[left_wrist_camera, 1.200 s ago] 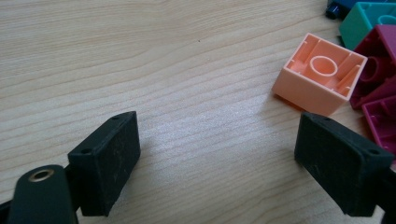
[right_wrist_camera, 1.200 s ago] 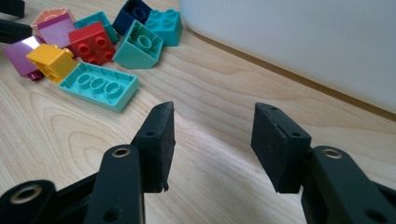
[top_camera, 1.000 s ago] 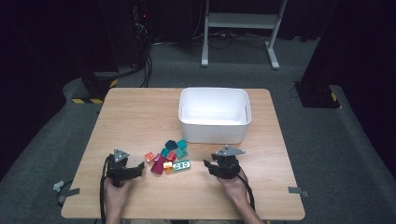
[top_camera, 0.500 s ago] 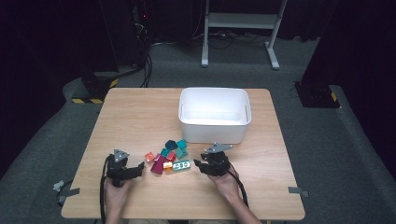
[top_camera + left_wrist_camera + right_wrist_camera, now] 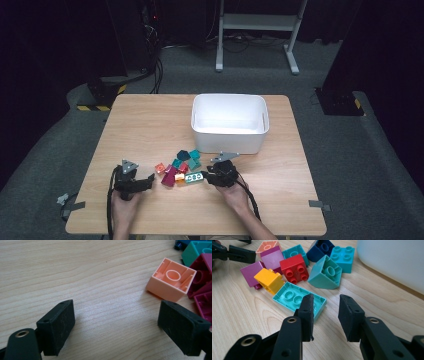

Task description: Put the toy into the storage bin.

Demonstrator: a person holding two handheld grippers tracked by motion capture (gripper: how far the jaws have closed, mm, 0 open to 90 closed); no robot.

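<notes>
A heap of toy bricks lies on the wooden table between my two grippers. My right gripper points left at an upturned flat teal brick. Its jaws have just been closing. In the right gripper view the near corner of that brick reaches into the narrow gap, and the pads do not press on it. My left gripper rests left of the heap, open wide over bare wood. An upturned peach brick sits just beyond its right jaw.
A white bin stands behind the heap, its wall close on the right. The heap holds a red brick, a yellow one, a magenta one and a teal slope.
My right gripper has slid left across the table up to the teal flat brick, and its jaws have narrowed. The left gripper has stayed where it was.
</notes>
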